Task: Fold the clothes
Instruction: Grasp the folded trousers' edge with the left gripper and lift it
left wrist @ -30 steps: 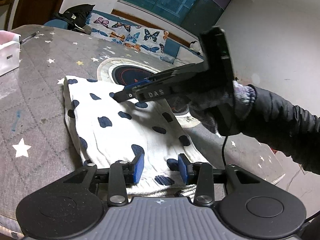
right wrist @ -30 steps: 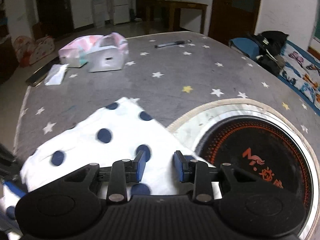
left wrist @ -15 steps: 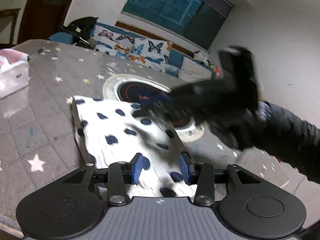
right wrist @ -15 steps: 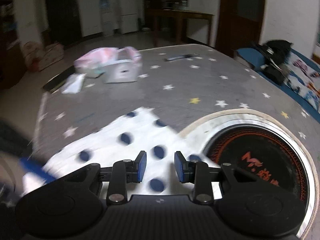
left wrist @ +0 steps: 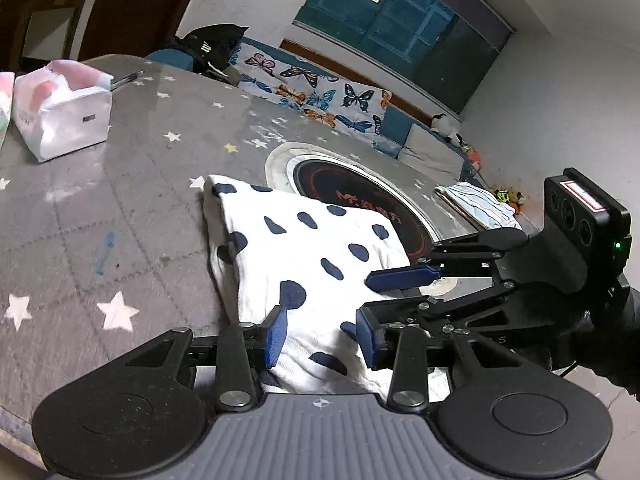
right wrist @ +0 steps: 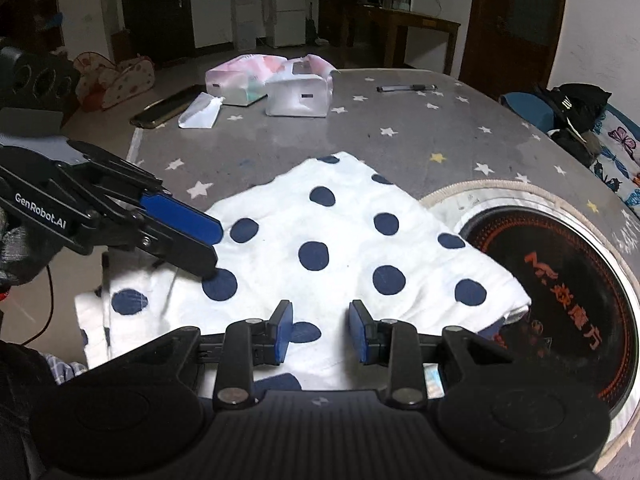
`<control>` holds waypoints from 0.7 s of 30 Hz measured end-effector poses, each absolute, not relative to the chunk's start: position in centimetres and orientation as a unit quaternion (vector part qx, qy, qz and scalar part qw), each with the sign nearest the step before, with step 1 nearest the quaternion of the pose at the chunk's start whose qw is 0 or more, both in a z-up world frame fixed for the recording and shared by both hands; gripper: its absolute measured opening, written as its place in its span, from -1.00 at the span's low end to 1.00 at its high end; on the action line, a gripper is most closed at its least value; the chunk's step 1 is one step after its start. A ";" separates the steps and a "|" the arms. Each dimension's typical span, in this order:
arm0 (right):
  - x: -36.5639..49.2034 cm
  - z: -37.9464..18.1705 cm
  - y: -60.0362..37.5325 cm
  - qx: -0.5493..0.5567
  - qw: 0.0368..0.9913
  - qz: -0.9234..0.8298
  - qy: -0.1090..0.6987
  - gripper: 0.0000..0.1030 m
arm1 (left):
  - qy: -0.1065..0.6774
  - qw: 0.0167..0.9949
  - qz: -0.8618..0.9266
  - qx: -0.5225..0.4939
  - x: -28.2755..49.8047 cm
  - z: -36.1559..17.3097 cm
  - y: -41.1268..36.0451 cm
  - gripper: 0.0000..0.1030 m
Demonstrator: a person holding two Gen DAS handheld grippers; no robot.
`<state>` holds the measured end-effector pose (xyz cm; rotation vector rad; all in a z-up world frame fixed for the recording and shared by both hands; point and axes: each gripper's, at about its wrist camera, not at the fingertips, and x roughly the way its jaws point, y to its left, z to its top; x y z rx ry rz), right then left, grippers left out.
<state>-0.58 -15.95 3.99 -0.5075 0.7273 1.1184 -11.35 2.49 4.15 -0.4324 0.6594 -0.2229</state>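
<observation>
Polka-dot garment (right wrist: 340,240), folded, mid-frame on star-print table (right wrist: 400,120), right edge overlapping round hob (right wrist: 560,280). Left gripper (left wrist: 320,334) part open, closing, cloth below, nothing pinched. Right gripper (right wrist: 320,332) part open, empty. Risk: layers slipping or bunching from a shallow one-layer pinch. Striped folded cloth (left wrist: 476,204) only in left view, right of centre; tissue packs (right wrist: 272,84) clearer in right view, upper centre.

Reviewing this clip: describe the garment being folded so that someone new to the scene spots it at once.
Start at the grey star-print table cover and find the round black cooktop set into it. The folded cloth lies right beside it, one corner over its pale rim. It is white with big navy dots, unlike the striped cloth beyond the cooktop.
</observation>
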 end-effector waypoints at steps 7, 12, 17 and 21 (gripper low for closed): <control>-1.3 4.7 -16.2 -0.230 0.761 0.515 0.320 -0.41 | 0.317 0.919 -0.102 -0.209 -11.6 4.2 2.4 -0.20; -1.7 4.5 -16.5 -0.230 0.765 0.509 0.322 -0.40 | 0.311 0.922 -0.096 -0.210 -12.1 4.8 2.3 -0.13; -3.2 6.2 -17.0 -0.240 0.761 0.523 0.299 -0.27 | 0.311 0.924 -0.084 -0.205 -12.7 5.4 2.1 0.01; -5.2 7.1 -17.1 -0.254 0.751 0.540 0.284 -0.21 | 0.314 0.923 -0.071 -0.209 -13.2 5.4 1.9 0.11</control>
